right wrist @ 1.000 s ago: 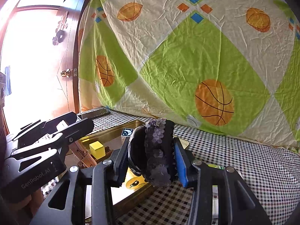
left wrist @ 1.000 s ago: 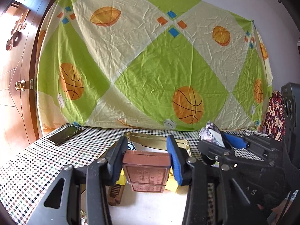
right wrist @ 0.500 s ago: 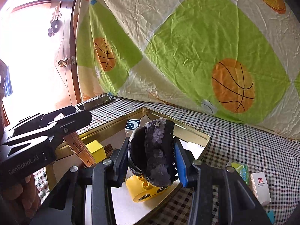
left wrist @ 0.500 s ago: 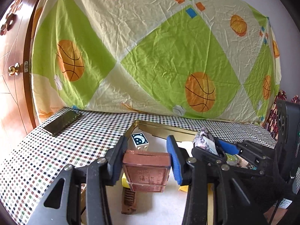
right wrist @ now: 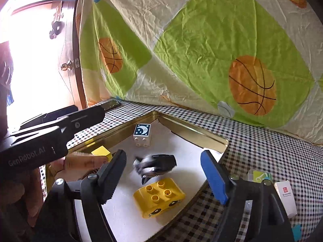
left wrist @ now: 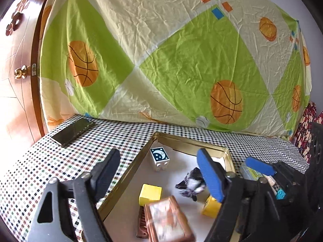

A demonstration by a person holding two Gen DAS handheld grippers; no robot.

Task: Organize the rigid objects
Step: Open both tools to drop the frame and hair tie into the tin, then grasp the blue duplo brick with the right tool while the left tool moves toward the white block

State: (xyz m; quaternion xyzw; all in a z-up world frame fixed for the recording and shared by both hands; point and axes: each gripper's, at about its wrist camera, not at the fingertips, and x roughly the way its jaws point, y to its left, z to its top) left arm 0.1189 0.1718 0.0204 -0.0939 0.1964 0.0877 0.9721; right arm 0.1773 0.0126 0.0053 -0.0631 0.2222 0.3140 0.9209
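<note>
Both grippers hang over a gold-rimmed tray [left wrist: 129,173] with a white floor. My left gripper [left wrist: 159,173] is opening, with nothing between its pads. Below it a brown box [left wrist: 167,219] shows blurred, free of the fingers, over a brown comb-like piece. My right gripper [right wrist: 163,174] is opening too, and a black sequined thing [right wrist: 155,164] lies blurred in the tray beyond its fingers, untouched. A yellow studded block [right wrist: 159,197], a white moon block [right wrist: 142,134] and a yellow cube [left wrist: 150,194] also lie in the tray.
A dark phone [left wrist: 73,132] lies on the checked tablecloth at the far left. A green packet [right wrist: 260,176] and a small white box [right wrist: 284,197] sit right of the tray. A basketball-print sheet hangs behind; a wooden door stands left.
Both grippers went from shut to open. The brown box left the left gripper and the black sequined thing left the right gripper; both are now down in the tray.
</note>
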